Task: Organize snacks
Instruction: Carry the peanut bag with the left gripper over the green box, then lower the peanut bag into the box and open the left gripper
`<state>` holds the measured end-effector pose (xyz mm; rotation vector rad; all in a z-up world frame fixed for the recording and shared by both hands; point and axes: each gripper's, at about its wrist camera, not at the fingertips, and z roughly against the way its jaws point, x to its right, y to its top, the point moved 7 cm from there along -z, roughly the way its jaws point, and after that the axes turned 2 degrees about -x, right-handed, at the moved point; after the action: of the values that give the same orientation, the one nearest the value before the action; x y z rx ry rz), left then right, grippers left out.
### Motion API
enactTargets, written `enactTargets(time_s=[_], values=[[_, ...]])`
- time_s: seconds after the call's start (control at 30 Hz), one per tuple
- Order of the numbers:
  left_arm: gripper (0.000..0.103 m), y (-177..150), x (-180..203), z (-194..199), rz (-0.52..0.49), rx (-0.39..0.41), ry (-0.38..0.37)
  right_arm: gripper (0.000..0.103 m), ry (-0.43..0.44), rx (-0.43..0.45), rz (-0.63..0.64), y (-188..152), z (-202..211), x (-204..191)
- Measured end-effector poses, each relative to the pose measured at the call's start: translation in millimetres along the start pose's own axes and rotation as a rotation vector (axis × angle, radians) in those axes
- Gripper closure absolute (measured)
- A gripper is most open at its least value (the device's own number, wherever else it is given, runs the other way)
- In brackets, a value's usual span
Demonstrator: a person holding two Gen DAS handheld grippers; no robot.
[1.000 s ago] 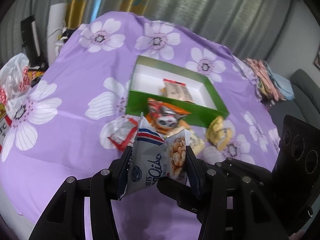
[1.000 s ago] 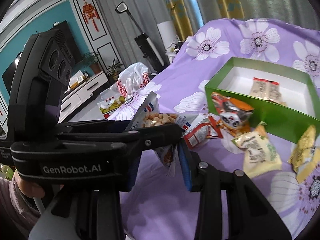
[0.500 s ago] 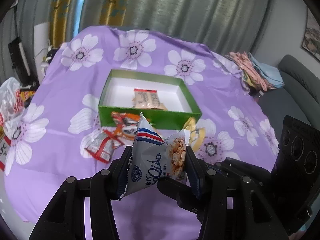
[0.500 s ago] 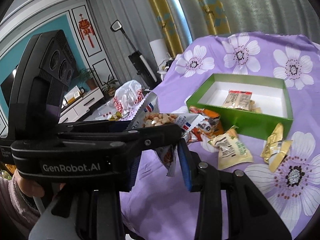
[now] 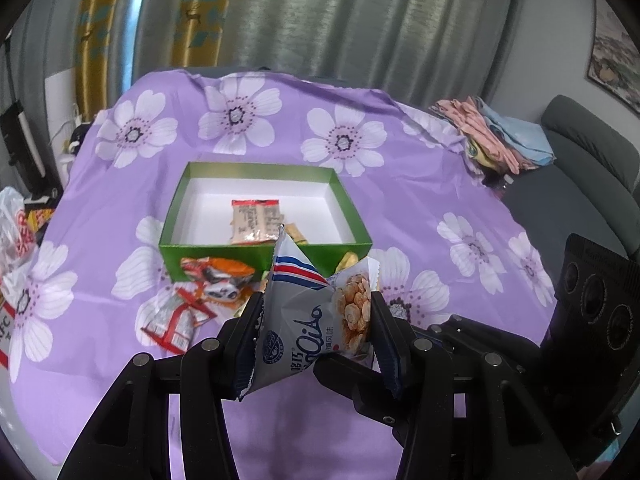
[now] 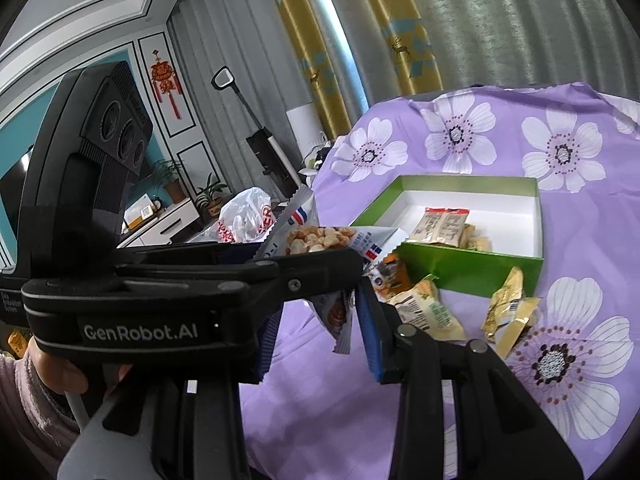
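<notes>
- Left claw: its two fingers pinch a grey-white snack bag printed with red and blue stripes and a picture of round crackers; the bag is held in the air above the near part of the desk.
- Right claw: its fingers press on a lower corner of the same snack bag, so both claws grip one bag; in the right wrist view the left claw crosses in front as a black bar marked "GenRobot.AI", with a hand in a pink sleeve at its handle.
- Desk: covered by a purple cloth with large white flowers.
- Green box: open, white inside, standing near the middle of the desk; it holds a tan packet with a red top edge and some smaller wrapped pieces beside it.
- Loose snacks on the cloth along the box's near wall: an orange packet with a cartoon face against the wall, a red-and-white packet nearer the desk's near edge, a cream packet with green print, and a gold packet near the box's near right corner.
- Background: folded cloths at the desk's far right edge; a white plastic bag with red print beyond the left edge.
</notes>
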<state>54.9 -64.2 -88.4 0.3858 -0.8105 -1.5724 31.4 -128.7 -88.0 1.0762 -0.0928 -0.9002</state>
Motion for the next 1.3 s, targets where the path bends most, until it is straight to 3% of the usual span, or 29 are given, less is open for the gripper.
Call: enactTargets(time_s=[0.67,1.1,1.3], values=[[0.052,59,-4,-57,-0.035,-0.014,-0.027,0.065,-0.030,0.048,-0.030,41,-30,56],[0.052,80,-39,-126,0.101,-0.108,-0.111,0.063,-0.085,-0.026,-0.049,54,-83,105],[0.052,84,-55,-153,0.176,-0.143,-0.105,0.062,-0.105,-0.067,-0.084,53,-108,121]])
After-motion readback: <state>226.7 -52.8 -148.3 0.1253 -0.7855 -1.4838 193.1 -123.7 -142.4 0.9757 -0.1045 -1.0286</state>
